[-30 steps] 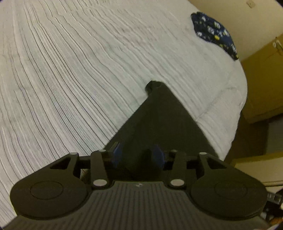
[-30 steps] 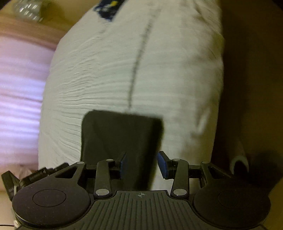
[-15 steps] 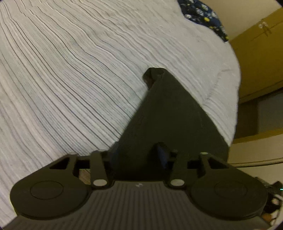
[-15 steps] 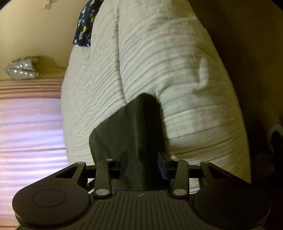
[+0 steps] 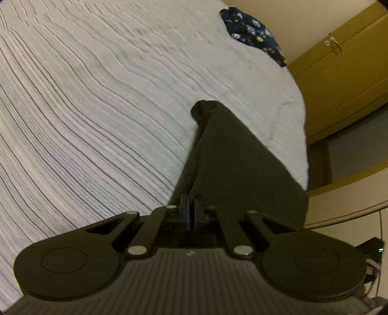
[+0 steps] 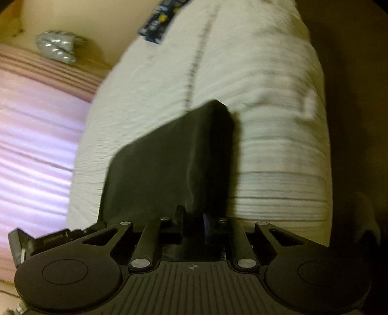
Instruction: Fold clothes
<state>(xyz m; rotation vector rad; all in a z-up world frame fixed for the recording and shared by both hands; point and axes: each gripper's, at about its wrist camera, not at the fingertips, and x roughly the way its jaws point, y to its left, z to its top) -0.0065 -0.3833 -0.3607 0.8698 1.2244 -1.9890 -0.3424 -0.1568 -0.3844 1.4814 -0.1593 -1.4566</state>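
Grippers, left [image 5: 191, 214] and right [image 6: 192, 224], both pinch the dark garment [image 5: 237, 164] over the bed [image 5: 97, 109]; mid-fold, next needs laying it flat.

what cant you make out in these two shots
- What kind of garment the black garment is: in the left wrist view its near edge is hidden behind the left hand-held gripper.
- Right wrist view: motion blur smears the bedspread; the right hand-held gripper hides its grip point.
- The blue patterned cloth is cut off by the top edge.
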